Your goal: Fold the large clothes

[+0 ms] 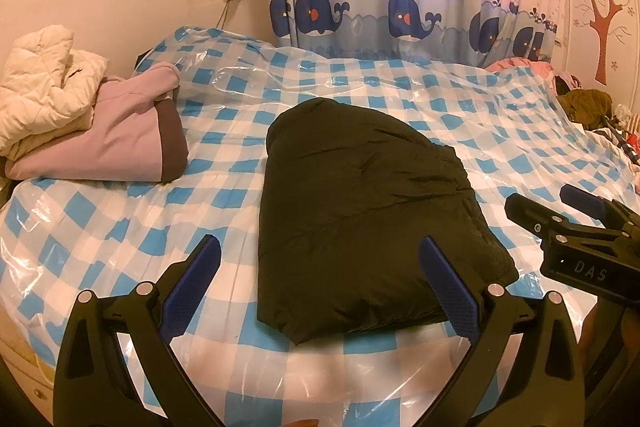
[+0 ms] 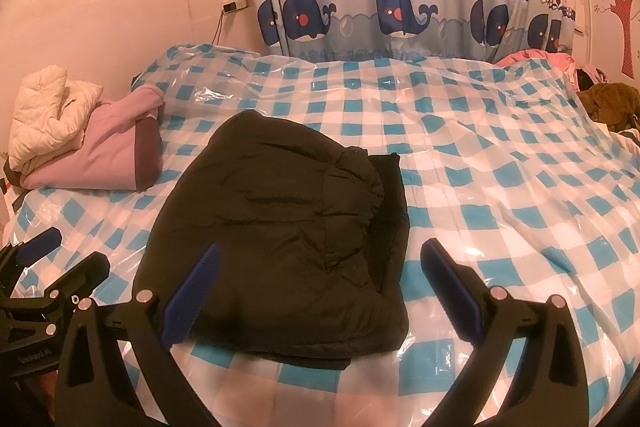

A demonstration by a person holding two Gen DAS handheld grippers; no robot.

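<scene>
A black puffer jacket [image 1: 360, 207] [image 2: 280, 227] lies folded into a compact bundle on the blue-and-white checked bed cover [image 1: 120, 227] [image 2: 520, 187]. My left gripper [image 1: 320, 243] hovers open over the jacket's near edge and holds nothing. It also shows at the left edge of the right wrist view [image 2: 76, 251]. My right gripper [image 2: 322, 249] is open as well, above the jacket's near right side, its fingers apart and empty. The left wrist view catches it at the right [image 1: 544, 199], just off the jacket.
A folded pink garment [image 1: 112, 143] [image 2: 108, 155] with a cream quilted coat [image 1: 40, 83] [image 2: 48, 111] on top sits at the bed's left. An olive garment [image 1: 588, 107] [image 2: 612, 99] lies at the far right. A whale-print curtain [image 1: 400, 7] hangs behind.
</scene>
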